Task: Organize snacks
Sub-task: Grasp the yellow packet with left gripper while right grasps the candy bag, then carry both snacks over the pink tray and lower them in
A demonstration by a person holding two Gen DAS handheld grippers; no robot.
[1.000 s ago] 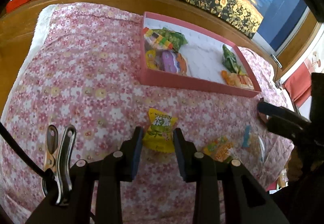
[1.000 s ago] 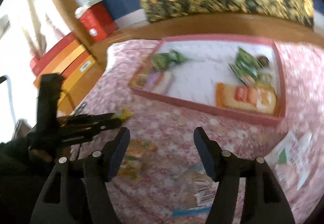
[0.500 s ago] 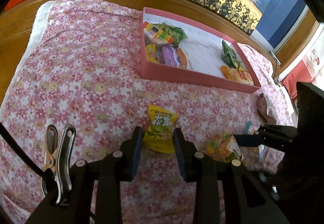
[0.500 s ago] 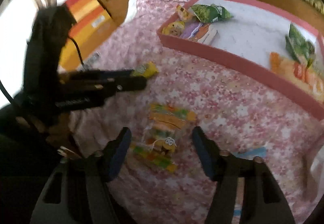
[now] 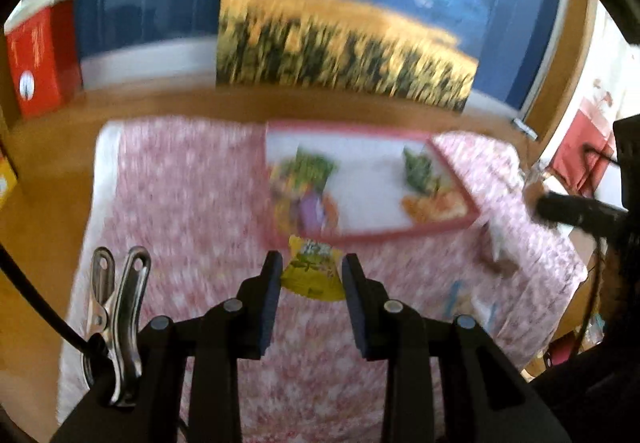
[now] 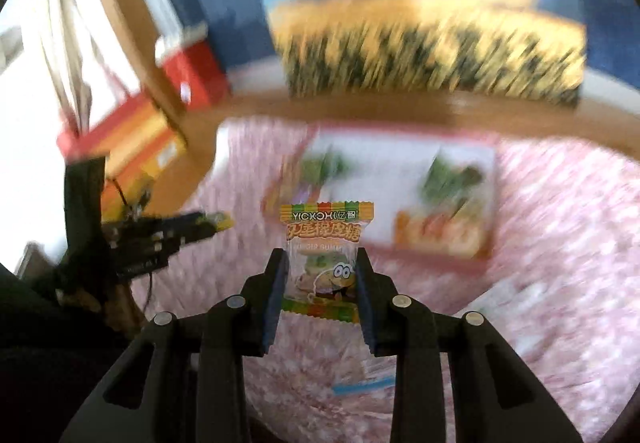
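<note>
The right gripper is clamped on a gummy candy packet; its jaws have just been closing, and the packet now sits between the pads, pinched at its lower half with the serrated top edge and printed band standing up and away from the fingers. The packet's long axis runs along the line the gripper points, straight toward the pink tray beyond it. The left gripper is likewise clenched, on a yellow snack packet, held by its near end with its length pointing forward at the tray's near wall.

Outward from both grippers lies the floral cloth covering the tabletop, and on it the tray, its white floor already carrying green bags and orange packets at the left and right ends, with bare space between them. From the left wrist view the tray's near wall sits just past the yellow packet's tip, so that hand looks the nearer of the two; from the right wrist view the tray is a little further ahead and slightly to the right. Both packets appear lifted clear of the cloth. The coming move, as I judge it, is a forward carry over the near wall, then a release into the open middle. A few loose wrappers remain on the cloth below the right gripper.
</note>
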